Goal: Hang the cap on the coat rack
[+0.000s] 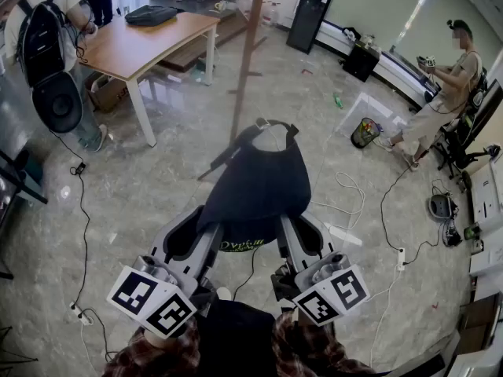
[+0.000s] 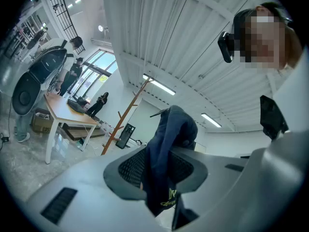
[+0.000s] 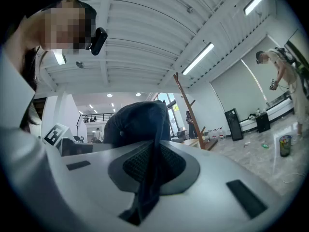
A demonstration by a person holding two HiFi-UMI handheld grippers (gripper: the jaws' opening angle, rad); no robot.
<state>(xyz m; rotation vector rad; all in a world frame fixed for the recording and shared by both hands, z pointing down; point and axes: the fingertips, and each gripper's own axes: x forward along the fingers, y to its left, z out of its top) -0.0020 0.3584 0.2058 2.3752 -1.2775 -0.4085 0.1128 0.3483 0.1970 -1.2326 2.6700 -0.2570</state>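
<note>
While aloft, cap (image 1: 255, 183) between both fingers (image 1: 207, 250)

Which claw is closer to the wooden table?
Left. The left claw grips the cap on the side toward the wooden table; the right claw grips its far side.

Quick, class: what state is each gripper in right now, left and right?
Left gripper: closed, pinching the edge of the dark cap.
Right gripper: closed, pinching the same cap.
</note>
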